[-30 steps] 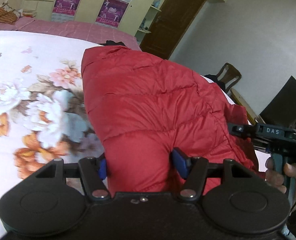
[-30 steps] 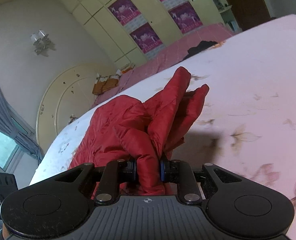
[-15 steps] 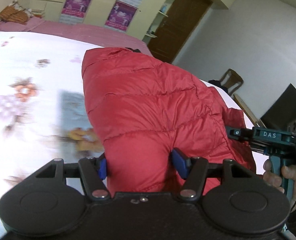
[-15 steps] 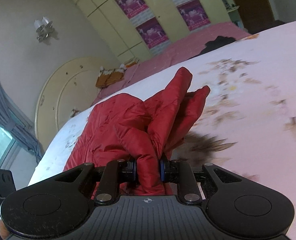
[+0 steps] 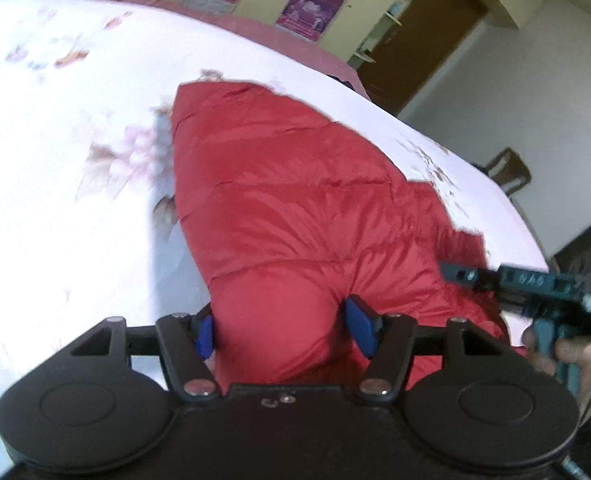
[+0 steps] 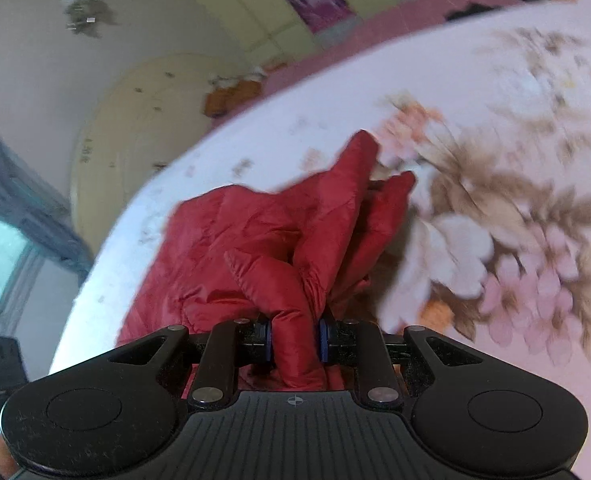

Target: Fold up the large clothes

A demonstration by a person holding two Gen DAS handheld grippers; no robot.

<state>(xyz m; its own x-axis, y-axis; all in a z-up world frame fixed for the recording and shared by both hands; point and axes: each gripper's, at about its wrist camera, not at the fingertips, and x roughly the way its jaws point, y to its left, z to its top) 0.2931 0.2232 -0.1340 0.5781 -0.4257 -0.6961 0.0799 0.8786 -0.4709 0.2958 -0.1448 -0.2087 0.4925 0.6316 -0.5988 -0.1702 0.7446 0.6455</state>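
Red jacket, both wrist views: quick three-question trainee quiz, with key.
1. True or false: the right gripper is shut on a fold of the red jacket.
2. What is under the jacket? A) floral bedsheet B) wooden table C) carpet
3. What colour are the pads of the left gripper?
Key: 1 true; 2 A; 3 blue.
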